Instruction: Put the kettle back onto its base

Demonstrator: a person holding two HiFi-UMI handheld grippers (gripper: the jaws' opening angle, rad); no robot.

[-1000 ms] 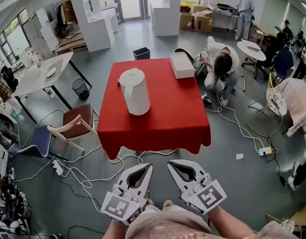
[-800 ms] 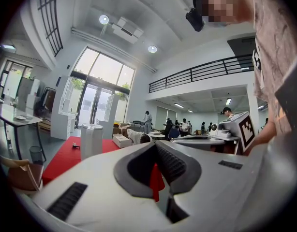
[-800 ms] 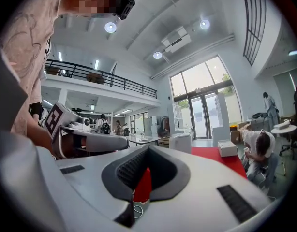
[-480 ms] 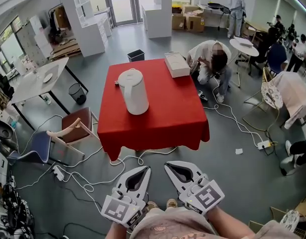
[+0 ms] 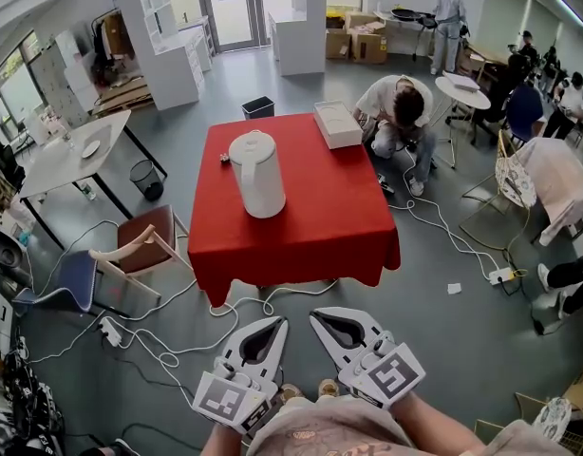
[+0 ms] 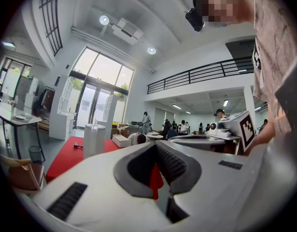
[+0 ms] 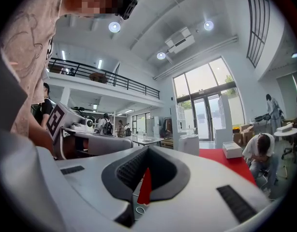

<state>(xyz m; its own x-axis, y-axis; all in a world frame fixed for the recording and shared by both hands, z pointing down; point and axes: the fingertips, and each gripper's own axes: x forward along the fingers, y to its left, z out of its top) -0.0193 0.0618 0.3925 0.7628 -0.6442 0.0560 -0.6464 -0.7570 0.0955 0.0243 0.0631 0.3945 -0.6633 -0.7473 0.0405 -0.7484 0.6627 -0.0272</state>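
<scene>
The kettle stands upright on the red surface, toward its far left part and well apart from both grippers. The left gripper and right gripper are held level and side by side, low in front of the person. Each has its jaws closed together on nothing.

No base can be made out in any view, so the first risk is lifting the kettle with no clear place to set it. The 2 grippers must open before reaching it, or closed jaws could knock the tall, smooth body over. White cables loop across the floor between the person and the surface, a likely trip. A white box sits at the far right corner, just beside a crouching person who could be bumped.
</scene>
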